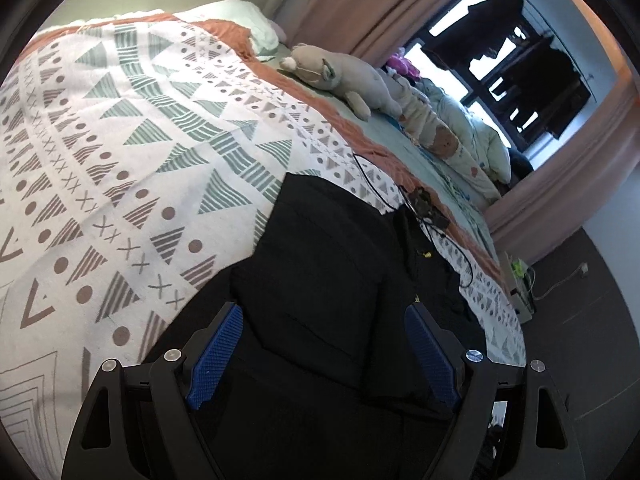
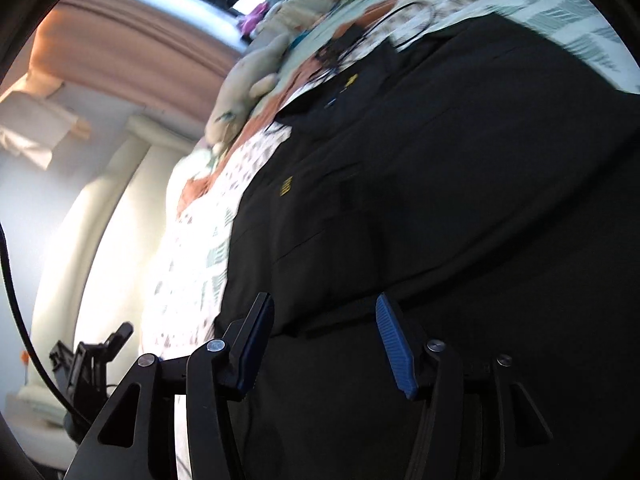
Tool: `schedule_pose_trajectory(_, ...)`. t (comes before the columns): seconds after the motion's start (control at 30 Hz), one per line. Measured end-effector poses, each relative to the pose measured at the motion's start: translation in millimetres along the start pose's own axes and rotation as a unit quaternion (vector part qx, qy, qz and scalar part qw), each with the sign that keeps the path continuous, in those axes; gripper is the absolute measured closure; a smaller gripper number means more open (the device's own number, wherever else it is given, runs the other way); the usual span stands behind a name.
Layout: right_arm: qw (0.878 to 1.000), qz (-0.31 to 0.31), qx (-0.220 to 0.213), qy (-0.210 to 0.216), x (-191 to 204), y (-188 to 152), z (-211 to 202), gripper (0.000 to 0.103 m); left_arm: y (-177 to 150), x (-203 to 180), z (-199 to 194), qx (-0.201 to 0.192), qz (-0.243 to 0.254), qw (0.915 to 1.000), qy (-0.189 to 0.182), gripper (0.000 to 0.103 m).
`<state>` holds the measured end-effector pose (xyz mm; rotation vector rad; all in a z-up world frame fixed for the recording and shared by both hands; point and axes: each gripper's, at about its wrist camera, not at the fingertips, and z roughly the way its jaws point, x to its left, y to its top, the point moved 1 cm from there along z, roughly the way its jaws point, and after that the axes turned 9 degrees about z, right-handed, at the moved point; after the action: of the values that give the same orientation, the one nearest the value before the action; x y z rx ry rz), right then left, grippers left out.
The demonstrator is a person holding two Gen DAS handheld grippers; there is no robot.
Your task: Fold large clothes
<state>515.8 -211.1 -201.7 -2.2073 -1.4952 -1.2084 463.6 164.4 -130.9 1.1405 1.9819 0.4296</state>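
Both jaw sets are seen spread wide with nothing pinched. The left hand-held gripper (image 1: 323, 330) is held over a folded part of the black garment (image 1: 320, 248), blue pads (image 1: 216, 356) on either side of it. The right hand-held gripper (image 2: 325, 322) is hung over the same black garment (image 2: 440, 200), which is laid out on the patterned blanket (image 1: 100, 140) near the bed's side edge. A bit further along that edge, a black cable (image 1: 380, 188) is seen by the cloth. Past that, a plush toy (image 1: 340, 76) is laid on the bed (image 1: 384, 132), with curtains (image 1: 360, 4) behind.
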Motion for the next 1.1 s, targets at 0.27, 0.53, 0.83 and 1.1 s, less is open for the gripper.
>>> schedule_pose_trajectory(0.27,0.996,0.074,-0.05,-0.024,-58.0,39.7,-28.9,0.049,-26.9,-89.0,47.4,0.048,0.112,0.9925,-0.009,0.019)
schedule_pose_trajectory(0.53,0.991,0.113,-0.067,-0.032,-90.6,58.1,-40.9,0.049,-45.0,-151.8,93.8,0.09,0.184,0.9788,-0.009,0.019)
schedule_pose_trajectory(0.83,0.986,0.157,-0.062,-0.007,-100.7,63.7,-36.2,0.049,-81.9,-197.8,154.9,0.143,0.281,0.9481,0.043,0.019)
schedule_pose_trajectory(1.1,0.981,0.184,-0.059,0.008,-111.7,63.7,-36.8,0.049,-102.3,-181.7,172.0,0.136,0.307,0.9374,0.092,0.033)
